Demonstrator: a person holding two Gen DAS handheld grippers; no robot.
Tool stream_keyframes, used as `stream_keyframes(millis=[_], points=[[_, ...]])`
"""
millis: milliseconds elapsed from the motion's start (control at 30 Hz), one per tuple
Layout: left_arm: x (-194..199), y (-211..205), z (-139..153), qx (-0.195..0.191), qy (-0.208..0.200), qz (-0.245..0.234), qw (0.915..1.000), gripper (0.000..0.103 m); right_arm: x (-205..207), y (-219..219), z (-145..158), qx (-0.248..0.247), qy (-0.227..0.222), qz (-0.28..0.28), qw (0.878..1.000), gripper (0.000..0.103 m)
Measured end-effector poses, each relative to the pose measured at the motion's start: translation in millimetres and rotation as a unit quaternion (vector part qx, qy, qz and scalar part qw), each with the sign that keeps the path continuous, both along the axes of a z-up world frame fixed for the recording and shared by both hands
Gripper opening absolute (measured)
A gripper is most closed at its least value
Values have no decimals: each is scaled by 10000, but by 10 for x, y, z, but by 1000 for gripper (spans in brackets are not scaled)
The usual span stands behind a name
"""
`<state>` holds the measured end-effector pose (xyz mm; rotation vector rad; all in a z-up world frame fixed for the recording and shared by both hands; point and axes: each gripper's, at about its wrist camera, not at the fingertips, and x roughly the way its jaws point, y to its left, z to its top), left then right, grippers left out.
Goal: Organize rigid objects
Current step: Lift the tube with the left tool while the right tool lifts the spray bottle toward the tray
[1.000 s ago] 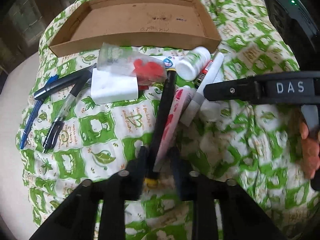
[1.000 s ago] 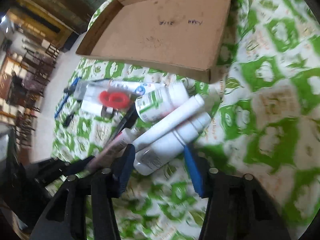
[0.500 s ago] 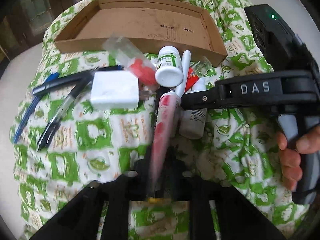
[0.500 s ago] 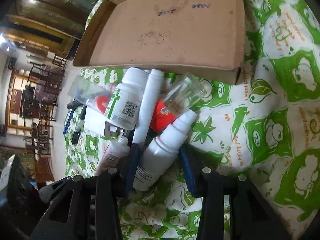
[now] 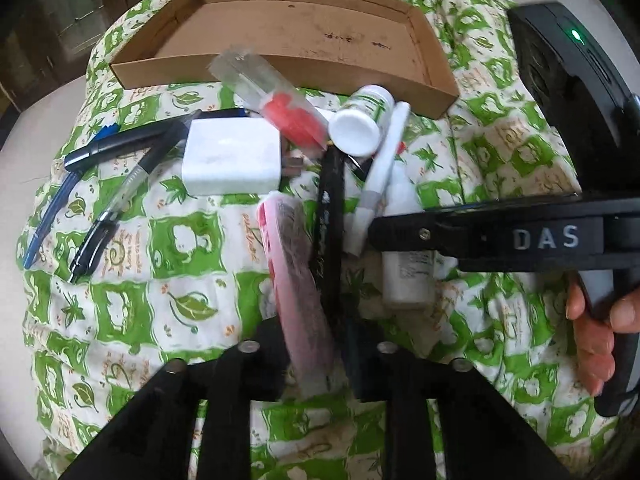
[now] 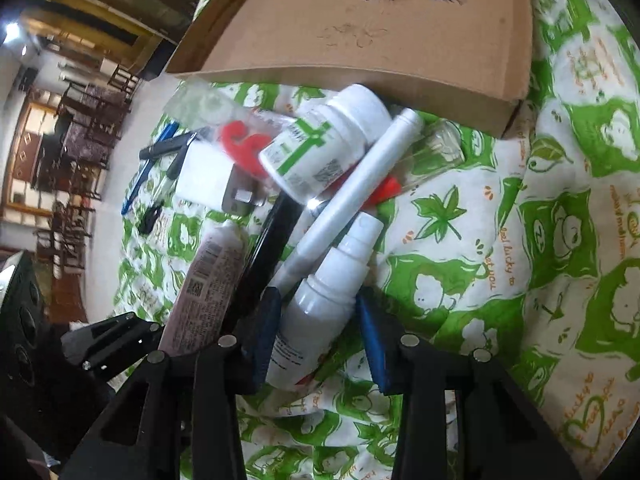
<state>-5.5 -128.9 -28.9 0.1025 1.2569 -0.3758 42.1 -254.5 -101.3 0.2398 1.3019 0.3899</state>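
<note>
A pile of small items lies on the green patterned cloth in front of a shallow cardboard tray (image 5: 280, 76). My left gripper (image 5: 316, 344) is shut on a pink tube (image 5: 296, 272), lifted and tilted, with a black pen (image 5: 330, 216) beside it. My right gripper (image 6: 316, 316) straddles a white spray bottle (image 6: 320, 304), fingers close around it. A white pill bottle (image 6: 320, 148) with a green cross, a white marker (image 6: 360, 192) and a clear packet with red pieces (image 5: 280, 100) lie near the tray (image 6: 360, 76).
A white charger block (image 5: 232, 156) and several dark and blue pens (image 5: 100, 184) lie at the left of the pile. The right gripper's body (image 5: 520, 236) crosses the left wrist view on the right. The cloth's edge drops off to the left.
My left gripper has closed on the pink tube and raised it. My right gripper has moved in around the white spray bottle. The pill bottle and marker have shifted.
</note>
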Motion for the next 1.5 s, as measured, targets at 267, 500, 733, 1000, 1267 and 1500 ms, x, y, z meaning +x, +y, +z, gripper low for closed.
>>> stream_keyframes(millis=[267, 500, 733, 1000, 1267, 1500], points=[[124, 142, 130, -363, -67, 345, 9987, 51, 3, -139, 26, 325, 89, -225, 9992, 38], [161, 219, 75, -657, 44, 402, 9970, 32, -47, -170, 88, 213, -87, -146, 9996, 34], [246, 150, 9, -966, 161, 633, 9932, 32, -26, -88, 19, 157, -22, -88, 9998, 35], [156, 186, 33, -845, 75, 633, 9944, 32, -69, -35, -18, 266, 119, -134, 9995, 35], [56, 310, 160, -904, -126, 754, 9930, 31, -135, -5, 136, 410, -269, -62, 9988, 34], [51, 368, 351, -855, -346, 807, 9925, 31, -181, -8, 230, 531, -419, -32, 9977, 33]])
